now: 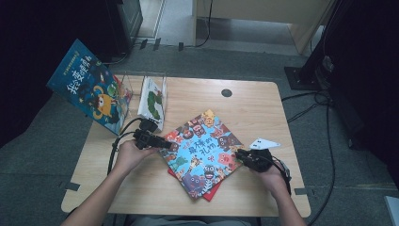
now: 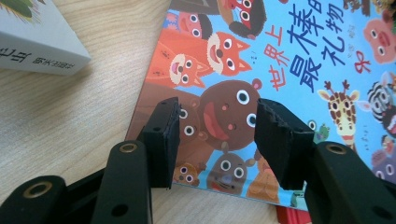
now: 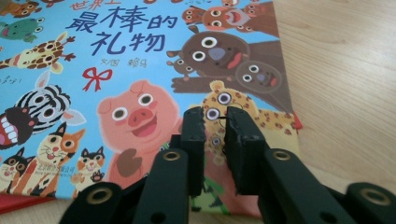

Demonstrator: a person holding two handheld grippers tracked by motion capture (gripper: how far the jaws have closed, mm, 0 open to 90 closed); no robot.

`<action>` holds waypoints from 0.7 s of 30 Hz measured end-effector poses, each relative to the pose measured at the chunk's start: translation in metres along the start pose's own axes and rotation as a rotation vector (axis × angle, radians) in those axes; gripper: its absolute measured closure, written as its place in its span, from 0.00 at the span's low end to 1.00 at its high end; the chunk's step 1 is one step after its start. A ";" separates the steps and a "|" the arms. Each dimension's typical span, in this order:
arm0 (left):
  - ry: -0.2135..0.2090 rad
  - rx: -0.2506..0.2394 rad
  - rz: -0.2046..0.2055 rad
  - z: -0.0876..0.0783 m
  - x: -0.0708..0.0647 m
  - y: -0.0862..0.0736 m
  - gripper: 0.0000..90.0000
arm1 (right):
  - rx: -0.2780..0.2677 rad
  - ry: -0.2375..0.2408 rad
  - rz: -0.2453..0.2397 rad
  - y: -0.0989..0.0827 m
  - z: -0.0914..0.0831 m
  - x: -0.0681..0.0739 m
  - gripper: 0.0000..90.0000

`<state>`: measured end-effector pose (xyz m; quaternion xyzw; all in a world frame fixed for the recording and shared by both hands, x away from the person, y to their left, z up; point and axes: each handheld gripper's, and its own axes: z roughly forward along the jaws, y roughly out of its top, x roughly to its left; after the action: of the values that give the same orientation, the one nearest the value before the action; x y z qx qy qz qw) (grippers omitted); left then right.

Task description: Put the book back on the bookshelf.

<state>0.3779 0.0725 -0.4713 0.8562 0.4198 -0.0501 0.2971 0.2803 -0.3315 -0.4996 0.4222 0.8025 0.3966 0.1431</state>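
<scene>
Found a clear holder (image 1: 123,77) at the upper left of the high view, on the far left part of the bench (image 1: 254,113). Counted 1 white book (image 1: 153,101) (image 2: 37,42) propped upright in its right section, caterpillar cover facing out. Saw a big blue book (image 1: 89,87) tilted at the holder's left side, jutting past the bench edge; could not tell whether inside a section or just leaning on it.

Located the animal book (image 1: 203,153) (image 2: 280,70) (image 3: 116,70) at the middle of the frame, flat on the bench, turned like a diamond, cover up. Spotted a red book (image 1: 214,192) (image 2: 285,217) (image 3: 14,203) under it, peeking out at the lower corner.

Found the left gripper (image 1: 162,142) (image 2: 217,116) at the animal book's left corner, jaws spread wide above the brown bear on the cover, pinching nothing. Found the right gripper (image 1: 240,154) (image 3: 215,116) at the book's right corner, jaws drawn nearly together with a thin slit left, poised over the spotted animal near the edge, pinching nothing as far as visible.

Noted a dark round cap (image 1: 226,92) in the bench top beyond the book, well apart. Noted black cables (image 1: 306,101) on the grey floor at the right. Saw nothing between either gripper and the book.
</scene>
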 end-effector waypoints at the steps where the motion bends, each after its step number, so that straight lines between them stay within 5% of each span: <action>1: 0.010 -0.003 0.007 0.000 -0.001 -0.001 0.59 | 0.001 0.000 0.006 -0.001 -0.002 0.000 0.91; 11: -0.016 -0.059 0.038 0.001 0.001 -0.009 0.56 | 0.012 -0.014 0.030 -0.010 -0.014 -0.002 0.94; 15: 0.027 -0.061 0.064 0.002 -0.005 -0.010 0.55 | 0.016 -0.016 0.045 -0.010 -0.014 -0.001 0.95; 21: 0.015 -0.045 0.000 -0.007 0.005 -0.009 0.55 | 0.038 -0.017 0.065 -0.013 -0.020 -0.003 1.00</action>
<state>0.3738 0.0841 -0.4716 0.8497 0.4229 -0.0340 0.3130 0.2634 -0.3489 -0.4966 0.4541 0.7945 0.3820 0.1290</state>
